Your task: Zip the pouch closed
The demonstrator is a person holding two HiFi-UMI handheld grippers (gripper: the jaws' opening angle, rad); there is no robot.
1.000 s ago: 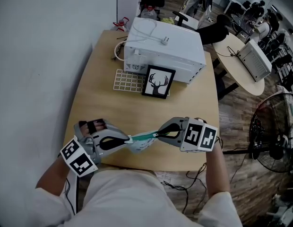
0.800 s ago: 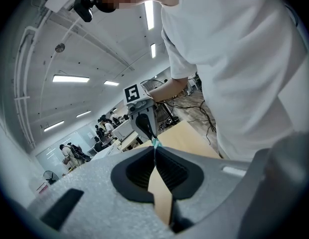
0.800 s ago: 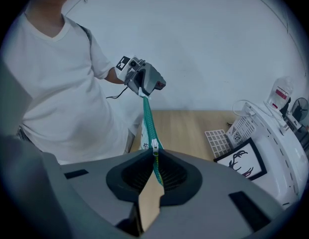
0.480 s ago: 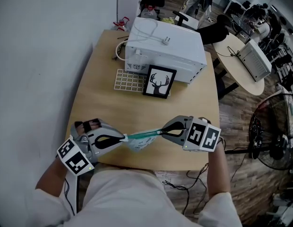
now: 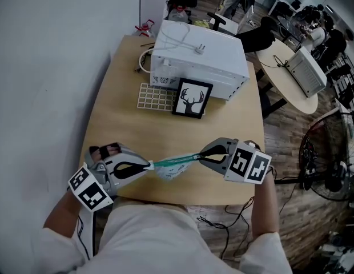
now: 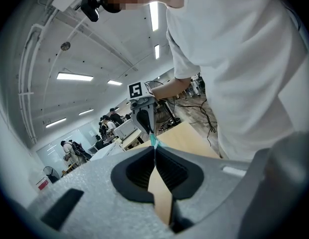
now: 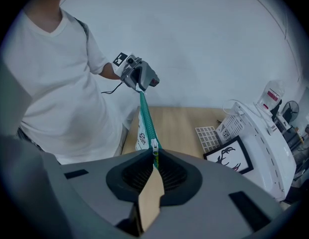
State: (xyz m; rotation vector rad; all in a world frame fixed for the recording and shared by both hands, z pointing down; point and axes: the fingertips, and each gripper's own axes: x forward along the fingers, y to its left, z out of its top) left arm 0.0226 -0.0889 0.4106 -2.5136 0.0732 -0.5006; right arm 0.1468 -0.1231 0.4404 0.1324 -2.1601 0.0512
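On the pouch [image 7: 138,127], small dark print [image 7: 141,139], illegible.

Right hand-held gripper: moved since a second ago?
Yes, slightly. Against the deer picture, which keeps its spot in the head view, the right hand-held gripper has shifted right, toward the table's right edge, still shut on the pouch.

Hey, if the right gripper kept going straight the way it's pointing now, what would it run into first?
The pouch: the right gripper is shut on its zipper pull, and the teal zipper runs straight ahead toward the left gripper, probably next, though depth is unclear.
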